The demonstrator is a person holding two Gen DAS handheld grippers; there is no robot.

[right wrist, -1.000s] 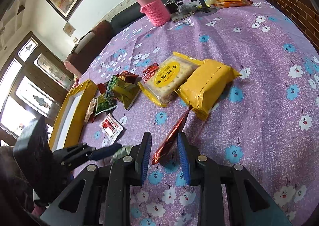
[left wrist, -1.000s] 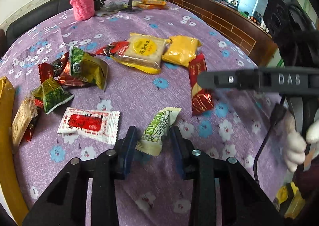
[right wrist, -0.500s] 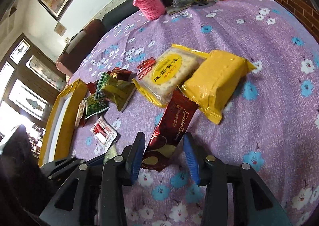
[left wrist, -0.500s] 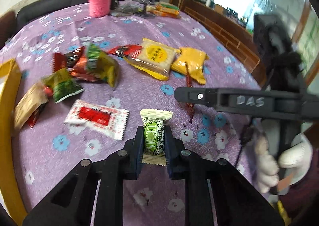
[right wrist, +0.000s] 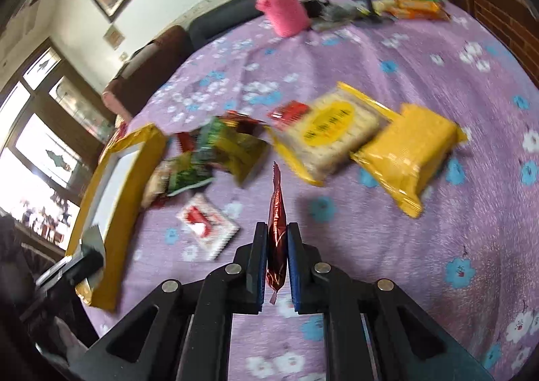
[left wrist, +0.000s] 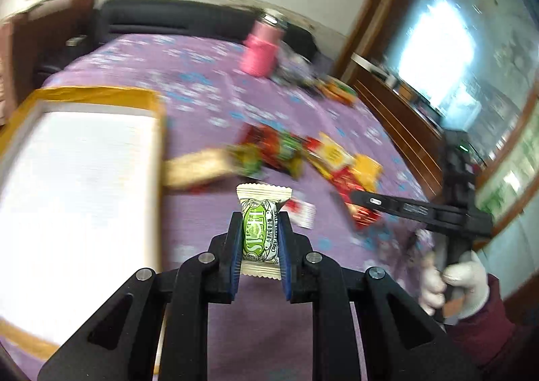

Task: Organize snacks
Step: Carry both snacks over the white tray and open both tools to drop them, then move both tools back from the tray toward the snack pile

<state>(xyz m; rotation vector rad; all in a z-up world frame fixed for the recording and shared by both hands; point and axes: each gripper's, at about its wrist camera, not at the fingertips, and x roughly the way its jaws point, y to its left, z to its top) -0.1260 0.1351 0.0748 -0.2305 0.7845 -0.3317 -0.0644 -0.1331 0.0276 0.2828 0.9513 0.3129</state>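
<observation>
Purple floral tablecloth [right wrist: 421, 246] w/ snacks; left claw [left wrist: 259, 239] clamping green candy [left wrist: 260, 233], right claw [right wrist: 277, 256] red packet [right wrist: 276, 239].

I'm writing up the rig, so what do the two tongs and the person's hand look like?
Both the left tongs and right tongs are black angular frames with silver bolts and blue-edged pads. The right one bears white lettering. The right hand wears a white glove and maroon sleeve.

A table covered with a purple floral cloth [right wrist: 421, 246] carries a yellow-rimmed white tray [right wrist: 118, 179] at its left edge. On the cloth lie a clear biscuit pack [right wrist: 331, 135], a yellow foil packet [right wrist: 407, 152], green snack bags [right wrist: 215, 152], a red-and-white sachet [right wrist: 207, 228] and a pink-sleeved flask [right wrist: 283, 10].
</observation>
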